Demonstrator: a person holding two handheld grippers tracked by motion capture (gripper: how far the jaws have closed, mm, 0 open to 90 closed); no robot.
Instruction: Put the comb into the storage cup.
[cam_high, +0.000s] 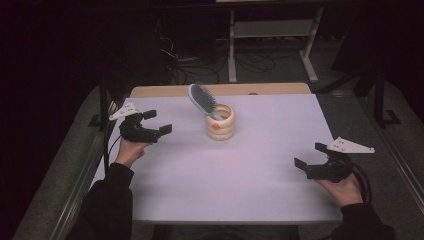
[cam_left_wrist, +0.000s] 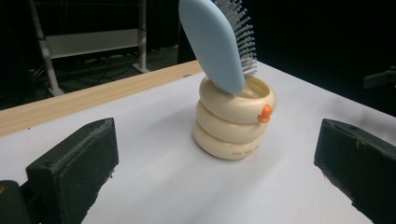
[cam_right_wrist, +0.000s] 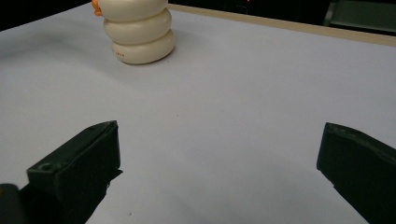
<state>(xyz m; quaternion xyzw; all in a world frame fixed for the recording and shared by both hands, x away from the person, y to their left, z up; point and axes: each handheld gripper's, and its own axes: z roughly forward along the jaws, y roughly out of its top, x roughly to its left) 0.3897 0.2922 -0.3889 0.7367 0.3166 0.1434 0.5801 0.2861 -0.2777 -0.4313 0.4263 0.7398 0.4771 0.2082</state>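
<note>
A cream ringed holder (cam_high: 220, 122) with a small orange knob stands on the white table (cam_high: 225, 165), toward the back middle. A light blue hairbrush (cam_high: 202, 100) leans out of it, bristles up and to the right. In the left gripper view the holder (cam_left_wrist: 234, 122) and the brush (cam_left_wrist: 218, 39) stand straight ahead between the jaws. My left gripper (cam_high: 159, 123) is open, a short way left of the holder, holding nothing. My right gripper (cam_high: 311, 155) is open near the table's right front, well away from the holder (cam_right_wrist: 139, 29).
A bare wooden strip (cam_high: 220, 90) runs along the table's far edge. Behind it on the dark floor stand a white metal rack (cam_high: 272, 35) and loose cables (cam_high: 200, 62). A dark post (cam_high: 103, 102) stands at the left edge of the table.
</note>
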